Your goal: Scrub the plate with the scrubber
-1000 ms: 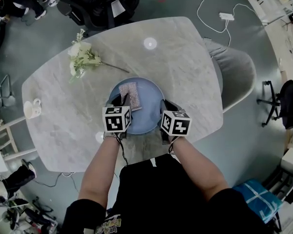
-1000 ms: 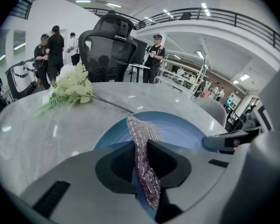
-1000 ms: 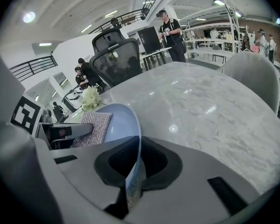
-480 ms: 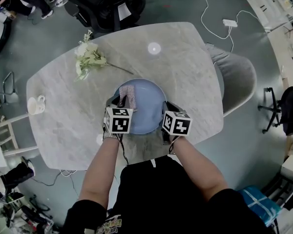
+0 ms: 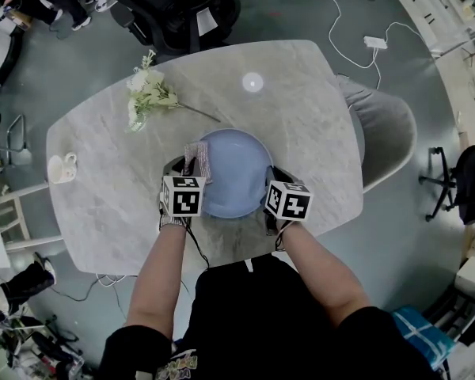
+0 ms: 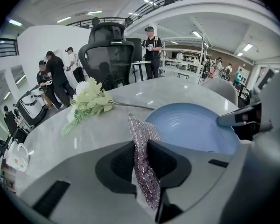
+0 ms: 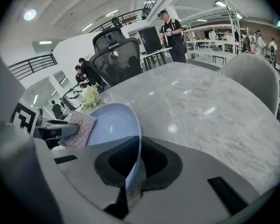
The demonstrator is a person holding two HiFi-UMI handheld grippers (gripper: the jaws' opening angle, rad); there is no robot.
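Marble table (pale grey), 1 blue plate, flower sprig, white mug

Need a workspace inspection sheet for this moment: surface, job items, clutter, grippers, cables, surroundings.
Surface: marble table, nothing spilled that I can see.
Job's things: blue plate by the table's near edge; scrubber at the plate's left rim.
Clutter: flower sprig and white mug, both apart from the plate.
Grippers: left gripper shut on the scrubber; right gripper shut on the plate's right rim.
Cables: white cable with adapter on the floor; dark cable trailing from the left gripper.
Surroundings: black office chair, grey chair, people standing in the background.
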